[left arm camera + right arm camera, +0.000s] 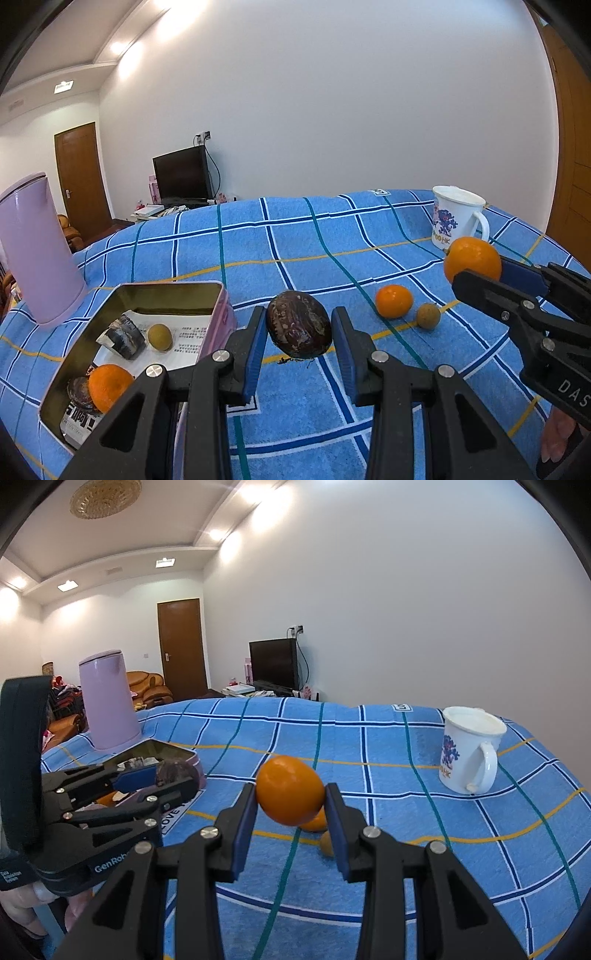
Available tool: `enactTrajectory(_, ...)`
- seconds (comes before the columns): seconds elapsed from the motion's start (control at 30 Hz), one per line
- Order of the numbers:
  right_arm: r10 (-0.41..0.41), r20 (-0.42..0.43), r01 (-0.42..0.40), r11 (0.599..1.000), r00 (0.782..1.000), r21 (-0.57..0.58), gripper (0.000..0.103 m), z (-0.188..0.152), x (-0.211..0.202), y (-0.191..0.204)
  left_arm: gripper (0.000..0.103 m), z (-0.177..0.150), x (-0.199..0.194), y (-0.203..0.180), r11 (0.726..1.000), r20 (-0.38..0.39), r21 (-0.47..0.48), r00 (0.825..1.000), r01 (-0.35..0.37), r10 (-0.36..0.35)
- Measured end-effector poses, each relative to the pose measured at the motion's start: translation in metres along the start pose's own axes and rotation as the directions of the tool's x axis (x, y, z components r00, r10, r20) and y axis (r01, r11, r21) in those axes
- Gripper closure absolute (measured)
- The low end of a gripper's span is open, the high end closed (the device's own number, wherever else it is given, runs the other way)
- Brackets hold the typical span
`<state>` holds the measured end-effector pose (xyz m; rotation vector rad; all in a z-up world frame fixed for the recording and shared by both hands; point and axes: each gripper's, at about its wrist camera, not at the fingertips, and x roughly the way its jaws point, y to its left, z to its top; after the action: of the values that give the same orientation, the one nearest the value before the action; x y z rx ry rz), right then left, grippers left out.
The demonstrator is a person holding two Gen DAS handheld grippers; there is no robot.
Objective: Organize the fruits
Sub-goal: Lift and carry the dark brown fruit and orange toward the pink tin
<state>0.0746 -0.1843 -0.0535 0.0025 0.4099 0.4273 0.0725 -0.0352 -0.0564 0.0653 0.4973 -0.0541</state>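
From the left wrist, the left gripper (299, 332) has its blue pads closed on a dark passion fruit (299, 324), held above the blue checked cloth (295, 243). At eight o'clock of it lies an open pink tin (218, 291) with an orange (109, 386), a small brownish fruit (160, 336) and a dark wrapped piece (123, 336) inside; a lilac kettle (37, 247) stands behind the tin at ten o'clock. At three o'clock a second orange (393, 306) and a small brown fruit (428, 316) lie near each other on the cloth. Past them the right gripper (476, 273) reaches in from the right edge, pinching a big orange (472, 258), with a white mug (456, 219) behind at one o'clock. From the right wrist, the right gripper (291, 805) points gently downward, narrowly open, its pads tight on the big orange (290, 790), clear of the cloth (369, 746). Just under it, at five o'clock, the loose orange (317, 822) and small fruit (325, 843) peek out. The mug (469, 753) stands at two o'clock, well apart. At nine o'clock the left gripper (162, 775) holds the passion fruit (177, 770) in front of the tin (173, 751), the kettle (109, 701) beyond. A hand (22, 904) grips the left tool at the lower left edge.
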Motion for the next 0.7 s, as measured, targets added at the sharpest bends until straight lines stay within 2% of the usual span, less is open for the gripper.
enactTrajectory(0.7, 0.078, -0.021, -0.079, 0.997, 0.997, -0.023, 0.063, -0.003, 0.002, 0.038, 0.066, -0.013, -0.024, 0.027, 0.999, 0.007, -0.028, 1.000, -0.029, 0.029)
